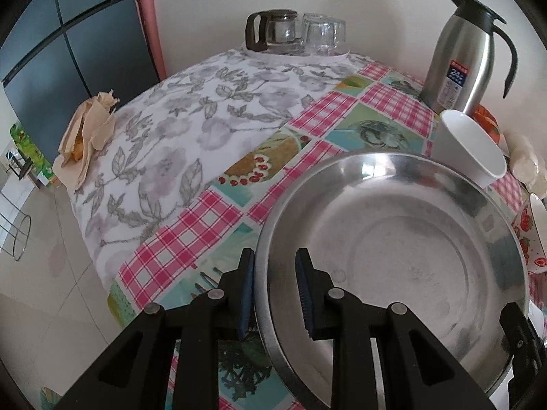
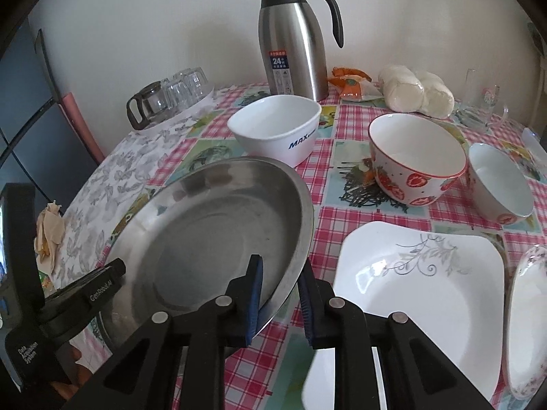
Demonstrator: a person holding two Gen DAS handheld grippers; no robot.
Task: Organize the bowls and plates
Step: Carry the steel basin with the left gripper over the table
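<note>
Between both pairs of tongs hangs a wide steel plate [image 1: 393, 263], each pair pinched onto an opposite edge of its thin rim. The left tongs [image 1: 275, 294] bite the rim with one pad inside the dish and one outside; the right tongs [image 2: 280, 302] do the same on the far side, so the plate is gripped at two points across its width. It looks stiff and fairly light, yet its polished metal is likely slippery, and I judge the rim the only sensible hold. Round in outline, it has no true long axis; its hollow faces upward, and in the right wrist view it tilts, the edge beyond the tongs riding higher. Just ahead of it on the checked surface [image 2: 324, 205] stands a white square bowl [image 2: 275, 130], with a strawberry-patterned bowl [image 2: 415, 164] and a white square plate [image 2: 420, 283] off to the right tongs' right.
</note>
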